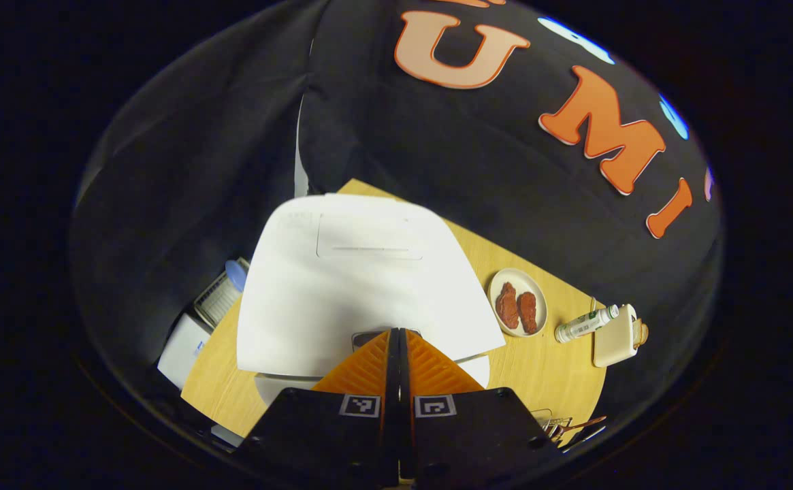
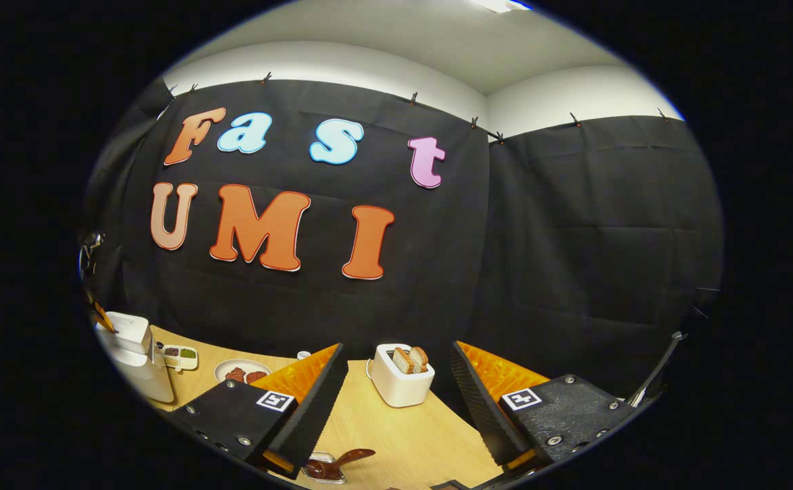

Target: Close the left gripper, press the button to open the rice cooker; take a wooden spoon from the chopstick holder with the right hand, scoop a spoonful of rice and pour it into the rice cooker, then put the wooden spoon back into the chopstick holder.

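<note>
Left gripper view: hand-held gripper (image 1: 396,335) (fingers together) over rice cooker (image 1: 362,286).

L cam: steep down, close over rice cooker (image 1: 362,286). R cam: level, low over tabletop (image 2: 396,429), faces wall. Shared: toaster (image 2: 401,376), meat plate (image 1: 517,301).

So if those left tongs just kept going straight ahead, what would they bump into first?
Most likely the rice cooker: the shut left tongs point down at the front edge of its closed white lid, seemingly at the button there, though depth is hard to judge.
</note>
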The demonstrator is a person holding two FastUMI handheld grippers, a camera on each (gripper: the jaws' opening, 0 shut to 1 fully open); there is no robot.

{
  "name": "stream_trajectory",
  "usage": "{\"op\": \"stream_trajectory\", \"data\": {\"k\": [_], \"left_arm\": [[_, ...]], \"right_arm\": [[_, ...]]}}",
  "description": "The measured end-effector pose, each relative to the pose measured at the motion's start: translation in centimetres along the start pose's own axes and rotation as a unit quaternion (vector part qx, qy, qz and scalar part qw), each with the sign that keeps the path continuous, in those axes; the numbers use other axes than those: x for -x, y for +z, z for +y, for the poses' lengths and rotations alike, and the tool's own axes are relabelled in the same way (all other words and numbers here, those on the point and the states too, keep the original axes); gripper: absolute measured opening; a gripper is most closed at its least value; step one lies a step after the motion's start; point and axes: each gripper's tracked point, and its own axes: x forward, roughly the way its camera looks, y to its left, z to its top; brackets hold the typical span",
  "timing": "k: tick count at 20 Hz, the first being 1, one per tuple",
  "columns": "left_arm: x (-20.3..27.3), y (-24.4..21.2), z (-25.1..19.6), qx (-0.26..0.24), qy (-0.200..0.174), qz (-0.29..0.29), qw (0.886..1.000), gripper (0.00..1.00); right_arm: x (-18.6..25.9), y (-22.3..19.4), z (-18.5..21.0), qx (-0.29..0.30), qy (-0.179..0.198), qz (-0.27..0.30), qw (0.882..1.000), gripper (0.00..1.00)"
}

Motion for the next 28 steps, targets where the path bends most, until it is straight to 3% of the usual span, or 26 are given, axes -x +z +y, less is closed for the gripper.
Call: {"op": "stream_trajectory", "data": {"k": [4, 8, 10, 19, 24, 26, 27, 28], "left_arm": [[3.0, 2.8, -2.0, 0.011, -0.032, -0.061, 0.998, 0.06], [4.8, 2.5, -1.7, 0.016, -0.035, -0.094, 0.995, 0.05], [6.2, 2.8, -1.8, -0.010, -0.031, -0.127, 0.991, 0.05], [14.0, 5.3, -4.0, -0.097, 0.008, -0.273, 0.957, 0.05], [17.3, 4.8, -6.3, -0.123, 0.011, -0.321, 0.939, 0.06], [18.3, 4.5, -6.9, -0.125, 0.012, -0.332, 0.935, 0.21], [18.5, 4.2, -7.1, -0.131, 0.017, -0.331, 0.934, 0.35], [18.1, 3.4, -7.6, -0.140, 0.017, -0.322, 0.936, 0.38]], "right_arm": [[-0.3, -1.1, 1.0, -0.009, 0.029, 0.011, 0.999, 0.95], [-1.0, -2.0, 1.4, -0.013, 0.046, 0.021, 0.999, 0.94], [-1.4, -3.0, 1.6, -0.011, 0.053, 0.032, 0.998, 0.94], [-2.9, -8.9, 3.6, -0.016, 0.097, 0.089, 0.991, 0.95], [-3.3, -13.9, 3.9, -0.017, 0.107, 0.142, 0.984, 0.95], [-3.3, -16.1, 3.9, -0.022, 0.110, 0.163, 0.980, 0.95], [-3.2, -17.3, 3.8, -0.022, 0.113, 0.174, 0.978, 0.95], [-3.0, -18.3, 3.8, -0.022, 0.115, 0.185, 0.976, 0.95]]}}
